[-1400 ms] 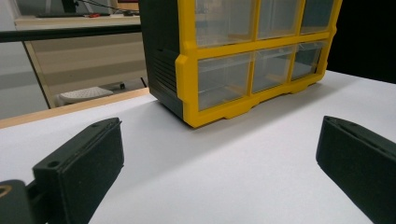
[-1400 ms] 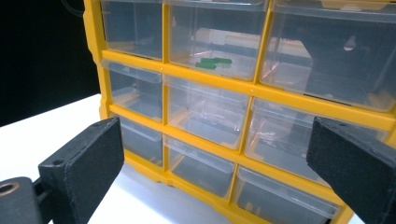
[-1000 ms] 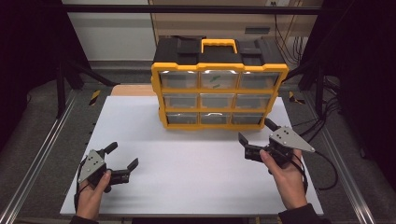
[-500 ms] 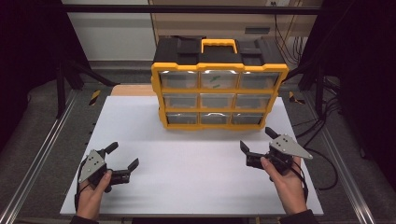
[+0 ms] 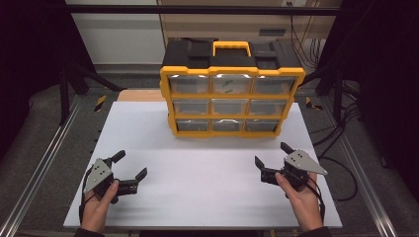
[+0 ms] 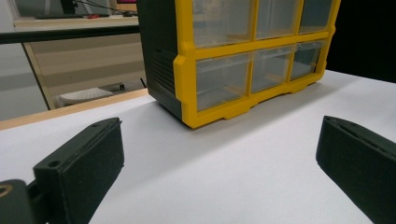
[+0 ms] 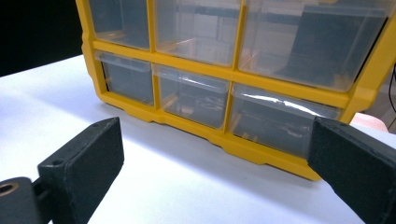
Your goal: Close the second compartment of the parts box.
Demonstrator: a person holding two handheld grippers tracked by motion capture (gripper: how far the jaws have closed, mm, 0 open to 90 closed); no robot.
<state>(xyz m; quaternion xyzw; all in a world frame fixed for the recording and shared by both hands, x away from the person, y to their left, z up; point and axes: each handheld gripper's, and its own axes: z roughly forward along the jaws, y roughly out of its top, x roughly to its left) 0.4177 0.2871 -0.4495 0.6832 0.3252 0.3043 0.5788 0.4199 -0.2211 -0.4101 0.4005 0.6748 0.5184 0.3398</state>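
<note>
The yellow drawer box (image 5: 232, 89) stands at the back of the white table (image 5: 197, 148), with 9 drawers. Left gripper (image 5: 129, 165) and right gripper (image 5: 271, 155) hover near the front, jaws wide apart. Drawer insides look blurry.

Yellow-framed organiser (image 5: 231, 98) with black top and sides, clear drawers (image 5: 230, 106), yellow handle (image 5: 231, 48), white bench (image 5: 148, 133), black-jawed left hand-held gripper (image 5: 132, 165) and right hand-held gripper (image 5: 271, 155) with grey plates
</note>
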